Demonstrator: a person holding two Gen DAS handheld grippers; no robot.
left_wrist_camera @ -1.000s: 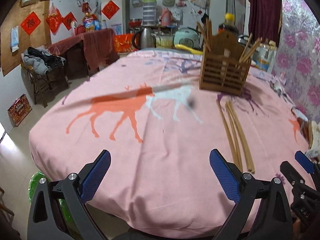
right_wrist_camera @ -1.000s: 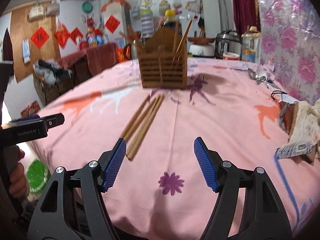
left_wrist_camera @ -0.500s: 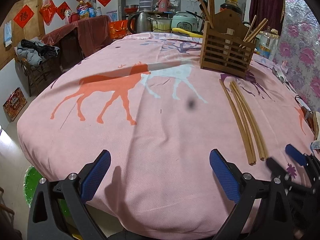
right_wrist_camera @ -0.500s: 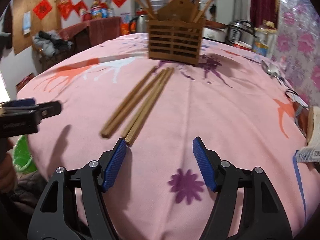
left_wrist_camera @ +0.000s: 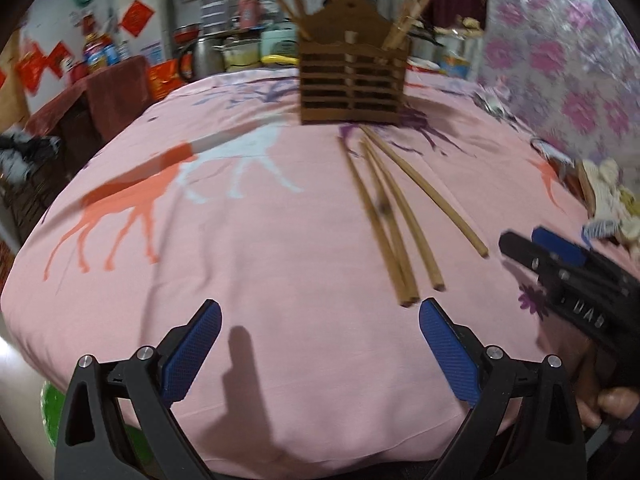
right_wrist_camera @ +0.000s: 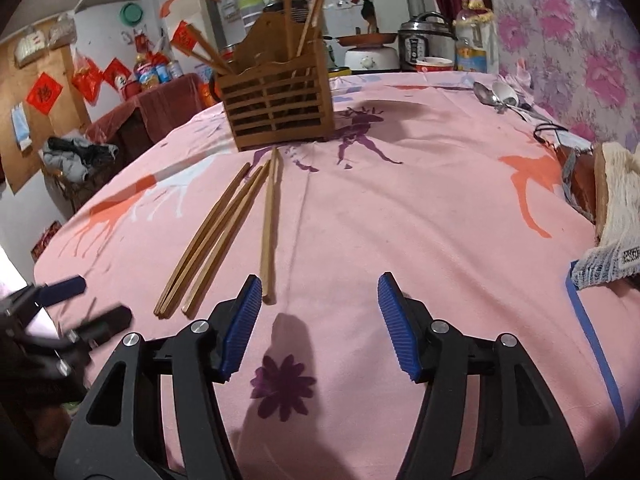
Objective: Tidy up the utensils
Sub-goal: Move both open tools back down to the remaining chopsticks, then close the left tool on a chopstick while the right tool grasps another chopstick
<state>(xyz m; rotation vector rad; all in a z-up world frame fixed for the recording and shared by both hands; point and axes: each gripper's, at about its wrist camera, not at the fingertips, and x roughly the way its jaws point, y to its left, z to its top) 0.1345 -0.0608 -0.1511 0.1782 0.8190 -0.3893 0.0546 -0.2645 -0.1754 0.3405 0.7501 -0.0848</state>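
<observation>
1. Chopsticks (right_wrist_camera: 224, 236) were seen loose at frame centre-left, below the wooden holder (right_wrist_camera: 276, 108).
2. Right gripper (right_wrist_camera: 316, 320) – jaws had been narrowing, nothing between; left gripper (left_wrist_camera: 316, 354) spread, empty.
3. One stick end is best straddled squarely – tablecloth (right_wrist_camera: 400, 220) avoided.

holder (right_wrist_camera: 280, 108): on the counter (right_wrist_camera: 420, 220), far side
chopsticks (right_wrist_camera: 224, 236): flat on the counter before the holder
spoons (right_wrist_camera: 500, 98): right of the holder
</observation>
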